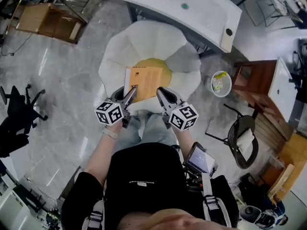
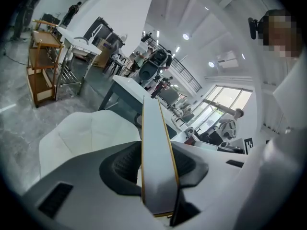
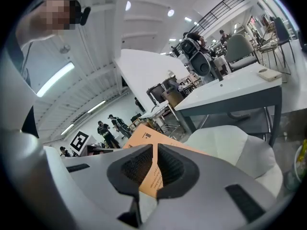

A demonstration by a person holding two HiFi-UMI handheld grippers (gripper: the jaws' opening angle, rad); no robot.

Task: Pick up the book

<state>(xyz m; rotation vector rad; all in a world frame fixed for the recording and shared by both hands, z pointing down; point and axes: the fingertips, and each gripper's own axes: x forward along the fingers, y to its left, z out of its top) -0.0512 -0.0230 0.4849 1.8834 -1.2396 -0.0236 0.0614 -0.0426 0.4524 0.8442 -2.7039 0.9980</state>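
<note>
My left fingers [image 2: 122,164] clamp the orange book [image 1: 145,80] by its thick page edge — my right fingers [image 3: 139,169] pinch its cover. The book sits held between them, over a white chair [image 1: 122,51].

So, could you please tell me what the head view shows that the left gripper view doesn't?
Only the head view shows the orange cover of the book, the right claw at its right side, the seat's yellow centre and a wastebasket. Only the left gripper view shows the white page edge clamped between the pads of the left claw, plus large windows. Both show the book, the white petal-shaped chair and the white table.
</note>
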